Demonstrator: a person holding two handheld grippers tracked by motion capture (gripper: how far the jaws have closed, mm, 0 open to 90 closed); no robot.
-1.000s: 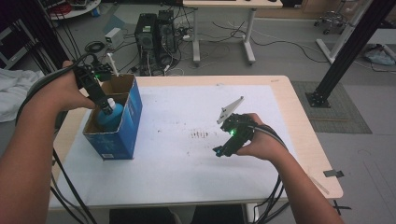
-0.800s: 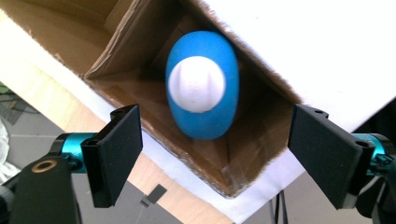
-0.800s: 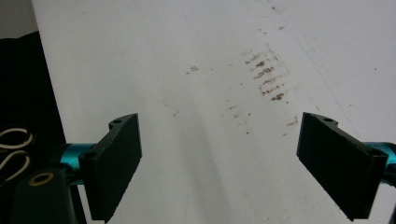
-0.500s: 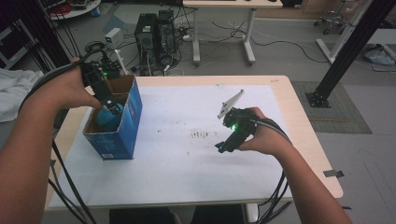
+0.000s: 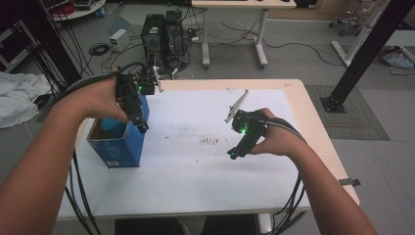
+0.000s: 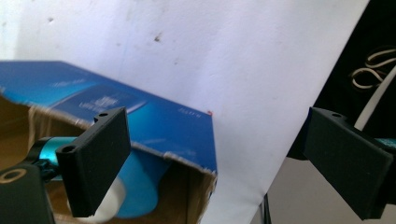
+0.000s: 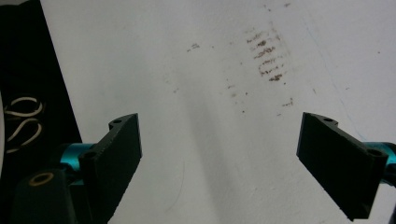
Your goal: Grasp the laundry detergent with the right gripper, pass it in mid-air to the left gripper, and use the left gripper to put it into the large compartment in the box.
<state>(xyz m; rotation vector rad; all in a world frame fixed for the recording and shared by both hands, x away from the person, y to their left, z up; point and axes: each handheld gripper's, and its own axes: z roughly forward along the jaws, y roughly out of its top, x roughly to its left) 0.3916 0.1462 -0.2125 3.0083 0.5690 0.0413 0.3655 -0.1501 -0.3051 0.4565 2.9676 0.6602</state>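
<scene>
Hovering spread-jawed over the box (image 5: 117, 142) at the table's left edge, the left gripper (image 5: 139, 122) should descend squarely onto the blue item (image 6: 135, 186) inside, while the right gripper (image 5: 237, 151) waits, jaws apart.

Blue cardboard box (image 5: 116, 147) with brown inside, a light-blue object (image 6: 140, 186) in it. White table cover (image 5: 195, 166) bearing rows of brown smudges (image 7: 266, 56). Black jaws and teal fittings on both grippers.
</scene>
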